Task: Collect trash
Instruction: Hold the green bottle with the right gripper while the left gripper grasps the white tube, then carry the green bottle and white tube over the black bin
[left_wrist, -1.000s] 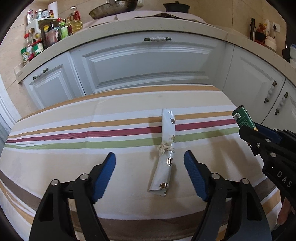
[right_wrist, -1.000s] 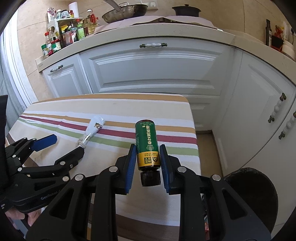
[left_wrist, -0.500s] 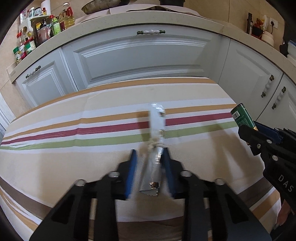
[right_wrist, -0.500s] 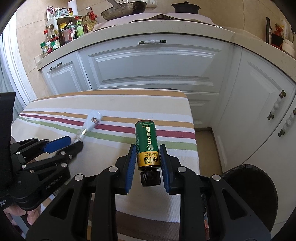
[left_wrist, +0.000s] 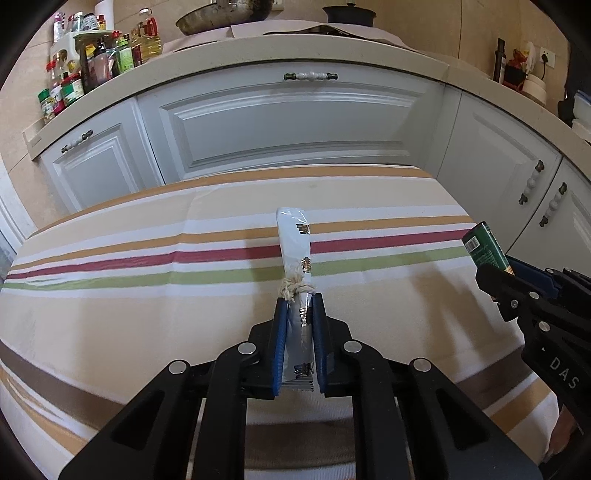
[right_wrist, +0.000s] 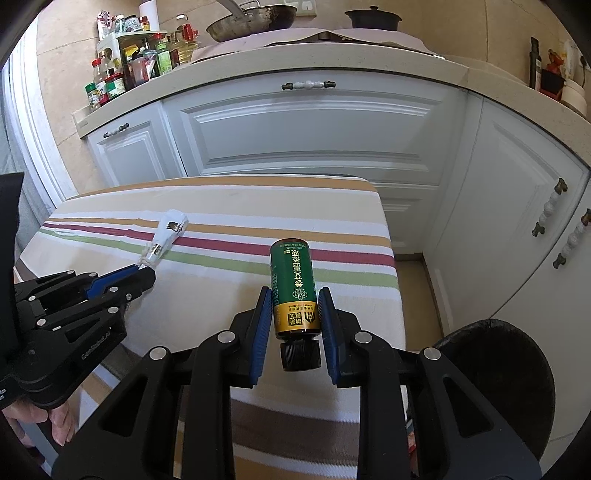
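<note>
— What is your left gripper doing?

— I am clamping it on the near end of the wrapper, a silvery white packet tied round the middle with string. The far end is sticking out over the red stripe of the tablecloth. I cannot tell whether that end is touching the cloth.

— And the right one?

— My right gripper is squeezing the bottle, a green one with a gold band. Its black cap is pointing back toward me, and I am holding it above the table's right side.

— Where is the bin?

— It is sitting dark on the floor at lower right, beside the white cabinets.
</note>
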